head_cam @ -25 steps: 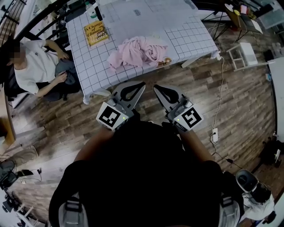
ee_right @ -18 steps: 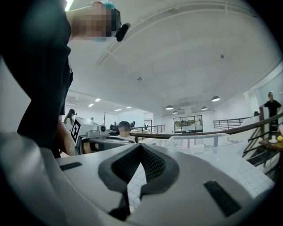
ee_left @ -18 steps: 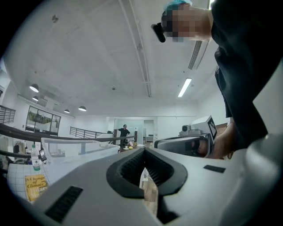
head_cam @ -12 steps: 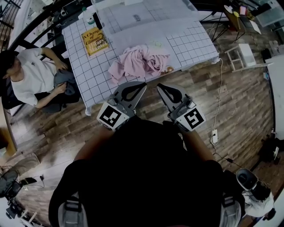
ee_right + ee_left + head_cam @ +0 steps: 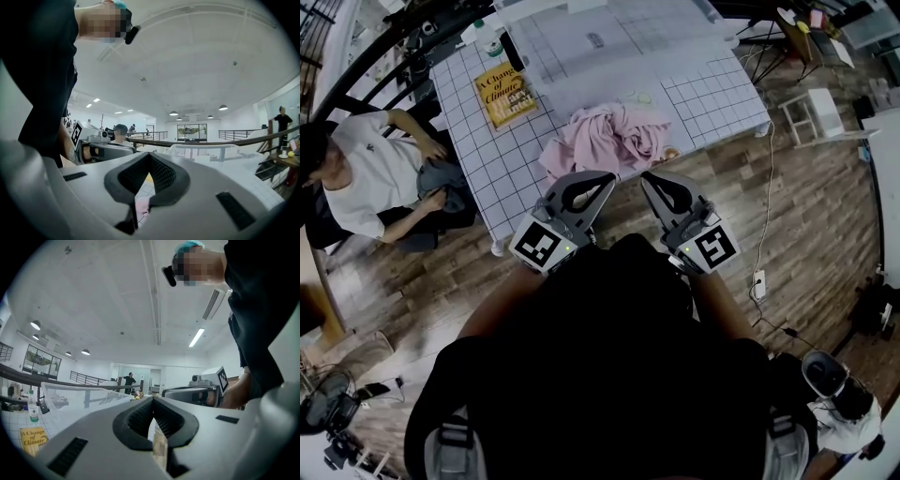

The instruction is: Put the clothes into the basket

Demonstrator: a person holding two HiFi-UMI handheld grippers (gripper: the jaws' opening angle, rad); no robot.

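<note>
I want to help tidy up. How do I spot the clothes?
Find the big table with the white checked cloth. On its near edge lies a crumpled heap of clothes. It is the only soft pink thing there; the yellow book farther left is flat and stiff.

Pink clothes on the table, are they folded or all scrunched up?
Scrunched up: the pink clothes lie in a rumpled, lumpy heap on the checked tablecloth.

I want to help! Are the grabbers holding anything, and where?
Nothing. The left gripper and right gripper are shut and empty; the pink clothes lie on the table.
</note>
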